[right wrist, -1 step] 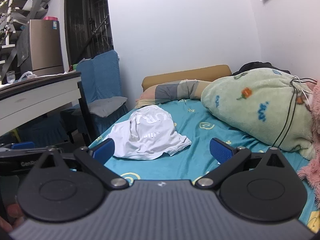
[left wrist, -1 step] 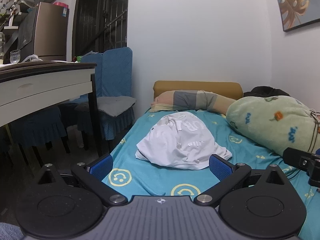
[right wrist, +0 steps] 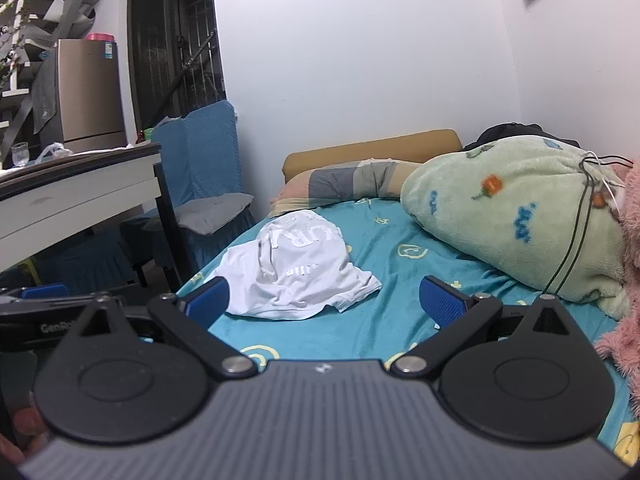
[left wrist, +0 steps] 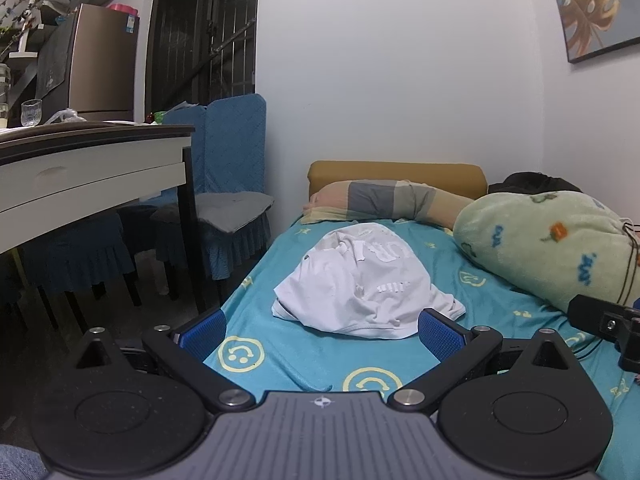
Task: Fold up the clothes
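left wrist view, left to right. desk (left wrist: 92,168) at 9 o'clock, white front, dark top, a glass (left wrist: 31,112) near its far edge. fridge (left wrist: 102,60) behind it at 10 o'clock. blue chair (left wrist: 236,184) between desk and bed, grey cushion (left wrist: 232,210) on the seat. bed (left wrist: 328,356) with a teal smiley sheet through the centre. shirt (left wrist: 360,284), white, crumpled in a mound with printed lettering on top, lies on the sheet at 12 o'clock from the left gripper (left wrist: 320,330); unfolded, nothing touching it. jaws wide apart, blue pads (left wrist: 202,332) just short of the shirt's near hem, nothing between them. striped pillow (left wrist: 384,200) at the head of the bed, tan headboard (left wrist: 396,172) behind it. green blanket (left wrist: 552,244) bundled at 2 o'clock, a dark cord across it. picture (left wrist: 592,4) on the wall at 1 o'clock. part of the other tool's black body shows at 3 o'clock.

right wrist view, left to right. left tool's black body and a blue pad at 9 o'clock. desk (right wrist: 80,196) and fridge (right wrist: 88,92) at 10 o'clock. chair (right wrist: 208,168) next. shirt (right wrist: 296,268) at 11 o'clock from the right gripper (right wrist: 322,300), close to the bed's left edge, one sleeve spread toward 3 o'clock. jaws wide apart, holding nothing; left pad just before the shirt's hem, whether touching cannot be told. pillow (right wrist: 340,184) and headboard (right wrist: 372,148) at 12 o'clock. blanket (right wrist: 516,216) at 2 o'clock. pink fleece (right wrist: 628,280) at 3 o'clock, against the blanket.
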`<state>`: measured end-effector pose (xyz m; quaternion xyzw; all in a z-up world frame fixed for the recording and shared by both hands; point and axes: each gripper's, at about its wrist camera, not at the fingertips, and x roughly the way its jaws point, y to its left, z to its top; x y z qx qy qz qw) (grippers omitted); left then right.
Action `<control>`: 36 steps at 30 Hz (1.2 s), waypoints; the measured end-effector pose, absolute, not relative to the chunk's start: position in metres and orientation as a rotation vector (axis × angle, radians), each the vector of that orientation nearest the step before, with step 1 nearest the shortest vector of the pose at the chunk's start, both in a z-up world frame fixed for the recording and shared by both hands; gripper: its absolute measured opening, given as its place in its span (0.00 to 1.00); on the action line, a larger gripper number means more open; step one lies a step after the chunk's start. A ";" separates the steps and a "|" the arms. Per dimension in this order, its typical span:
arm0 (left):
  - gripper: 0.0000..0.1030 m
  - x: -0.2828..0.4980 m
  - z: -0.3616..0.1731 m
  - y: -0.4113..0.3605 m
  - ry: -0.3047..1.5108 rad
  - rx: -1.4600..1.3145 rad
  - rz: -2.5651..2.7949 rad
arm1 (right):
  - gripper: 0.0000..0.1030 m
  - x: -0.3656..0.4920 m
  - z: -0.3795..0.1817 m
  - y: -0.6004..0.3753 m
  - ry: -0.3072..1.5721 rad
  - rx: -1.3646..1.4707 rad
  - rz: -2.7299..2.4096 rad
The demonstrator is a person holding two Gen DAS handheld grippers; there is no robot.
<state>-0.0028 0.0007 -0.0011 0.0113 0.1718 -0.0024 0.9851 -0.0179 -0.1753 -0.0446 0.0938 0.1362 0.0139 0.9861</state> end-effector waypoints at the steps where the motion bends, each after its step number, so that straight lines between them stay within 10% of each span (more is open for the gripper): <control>1: 1.00 -0.005 -0.002 0.001 0.341 0.025 -0.009 | 1.00 -0.019 -0.044 -0.174 0.270 0.187 0.032; 36: 1.00 0.010 0.019 0.014 0.264 -0.009 -0.039 | 1.00 -0.019 -0.044 -0.181 0.258 0.201 -0.070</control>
